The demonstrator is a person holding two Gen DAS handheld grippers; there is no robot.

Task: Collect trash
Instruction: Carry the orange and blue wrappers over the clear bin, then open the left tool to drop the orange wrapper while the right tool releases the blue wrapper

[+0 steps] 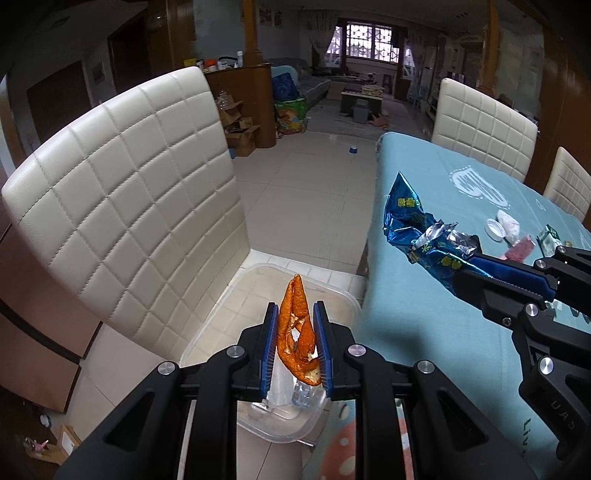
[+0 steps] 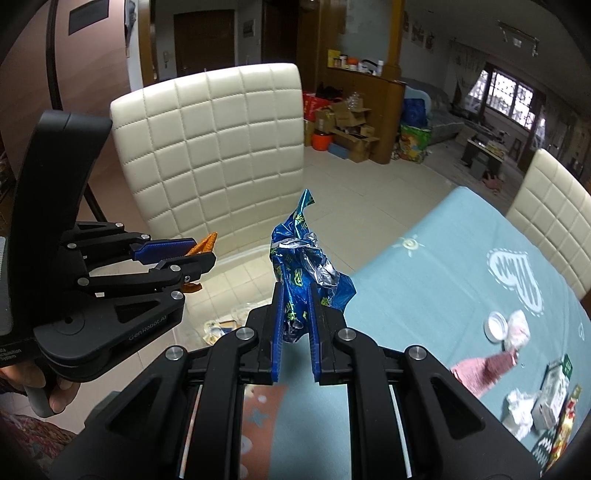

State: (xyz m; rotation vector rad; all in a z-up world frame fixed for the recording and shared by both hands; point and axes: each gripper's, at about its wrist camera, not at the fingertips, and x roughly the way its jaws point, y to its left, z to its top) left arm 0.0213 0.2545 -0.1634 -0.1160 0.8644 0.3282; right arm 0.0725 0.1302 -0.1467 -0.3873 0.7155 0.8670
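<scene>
Downward-tilted, the left tongs (image 1: 295, 332) are pinched on a curled orange peel (image 1: 297, 328) over a clear plastic bin (image 1: 332, 295); the right tongs (image 2: 295, 314) are clamped on a crumpled blue foil wrapper (image 2: 301, 266) at the desk (image 2: 424, 266) edge.

A long room runs back to a barred window (image 1: 367, 40) that lets in pale daylight past light curtains. The floor (image 1: 306, 166) is laid in large pale tiles. Close by stands a cream quilted chair (image 1: 129, 192) with its back toward me, beside the bench (image 1: 424, 192) under a light blue cloth. Two more cream chairs (image 1: 484, 125) line the bench's far side. A wooden column (image 1: 251, 33) rises from a curved wooden cabinet (image 1: 245, 96), with open cardboard boxes (image 1: 240, 129) heaped at its foot. Farther back sit a sofa (image 1: 314, 85) and a low dark coffee table (image 1: 360, 98). Dark wooden doors (image 2: 203, 40) break the left wall.
</scene>
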